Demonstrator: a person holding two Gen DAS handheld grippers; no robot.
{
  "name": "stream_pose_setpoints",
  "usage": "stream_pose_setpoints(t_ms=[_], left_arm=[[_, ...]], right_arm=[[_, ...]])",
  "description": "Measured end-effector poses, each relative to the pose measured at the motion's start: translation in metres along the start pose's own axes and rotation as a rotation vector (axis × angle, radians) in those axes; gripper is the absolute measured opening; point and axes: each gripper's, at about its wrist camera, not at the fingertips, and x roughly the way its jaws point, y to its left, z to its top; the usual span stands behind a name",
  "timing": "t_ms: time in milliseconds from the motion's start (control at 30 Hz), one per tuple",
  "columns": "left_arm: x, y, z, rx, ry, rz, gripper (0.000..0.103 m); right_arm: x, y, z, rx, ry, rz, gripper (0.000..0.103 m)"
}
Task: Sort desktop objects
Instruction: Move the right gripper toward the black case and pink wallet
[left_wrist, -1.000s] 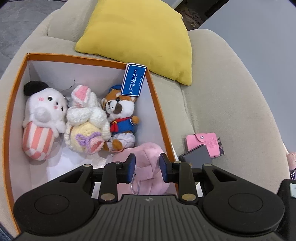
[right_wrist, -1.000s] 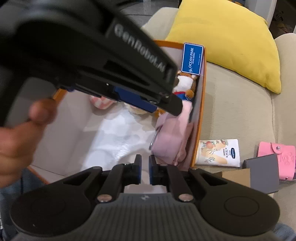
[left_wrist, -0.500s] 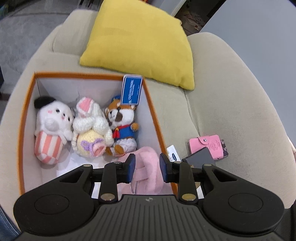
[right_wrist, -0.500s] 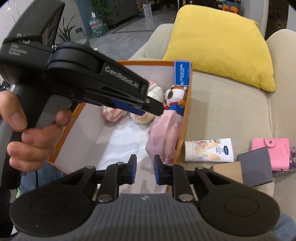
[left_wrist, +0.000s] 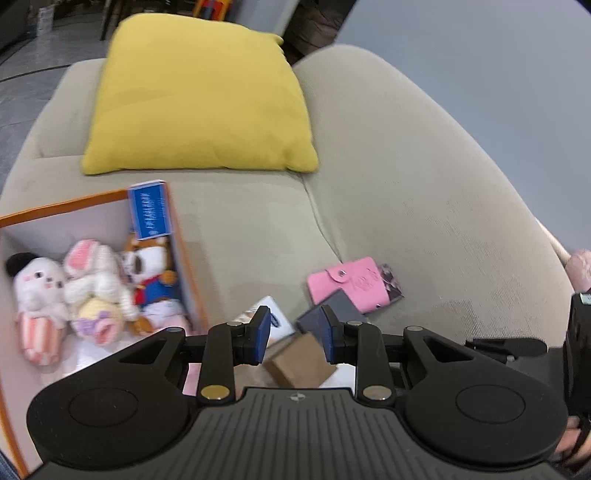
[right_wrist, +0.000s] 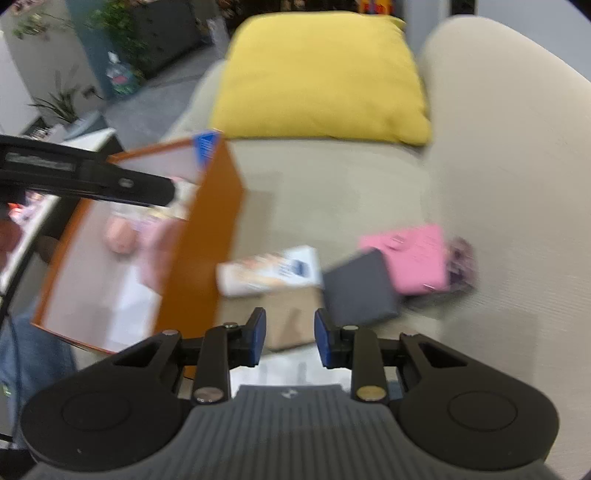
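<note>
An orange box (left_wrist: 186, 273) on the beige sofa holds three plush toys (left_wrist: 96, 288), with a blue tag (left_wrist: 149, 212) at its far corner. To its right lie a white tube (right_wrist: 269, 271), a brown wallet (left_wrist: 301, 360), a dark grey wallet (right_wrist: 360, 291) and a pink wallet (left_wrist: 351, 284). My left gripper (left_wrist: 293, 325) hangs open above the brown wallet, and nothing is between its pads. My right gripper (right_wrist: 290, 332) hovers over the same cluster. Its jaws are opening and nothing is between them. The left gripper (right_wrist: 168, 192) also crosses the box in the right wrist view.
A yellow pillow (left_wrist: 199, 103) leans at the back of the seat, and the sofa's curved backrest (left_wrist: 424, 166) rises on the right. A pink object (left_wrist: 583, 266) shows at the right edge. A person's jeans (right_wrist: 33, 354) are at lower left, with plants (right_wrist: 62, 103) beyond the sofa.
Both grippers swung right and rose, from over the orange box to over the wallets and tube. The right jaws went from shut to apart. The left jaws' gap is unchanged.
</note>
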Motion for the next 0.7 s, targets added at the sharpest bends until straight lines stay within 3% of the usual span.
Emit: stream_pose_setpoints(t_ms=[233, 433, 500, 633, 700], left_arm=[[0.04, -0.038, 0.008, 0.054, 0.072, -0.006, 0.032], [0.078, -0.059, 0.019, 0.079, 0.127, 0.001, 0.032], [0.089, -0.064, 0.022, 0.081, 0.147, 0.0, 0.032], [0.111, -0.068, 0.026, 0.083, 0.18, 0.007, 0.032], [0.122, -0.067, 0.029, 0.079, 0.2, 0.014, 0.032]], right_arm=[[0.014, -0.041, 0.006, -0.131, 0.068, -0.096, 0.031], [0.026, -0.058, 0.021, -0.326, 0.095, -0.103, 0.033], [0.032, -0.058, 0.025, -0.4, 0.1, -0.112, 0.039], [0.05, -0.056, 0.027, -0.546, 0.107, -0.117, 0.039], [0.058, -0.055, 0.026, -0.613, 0.107, -0.114, 0.048]])
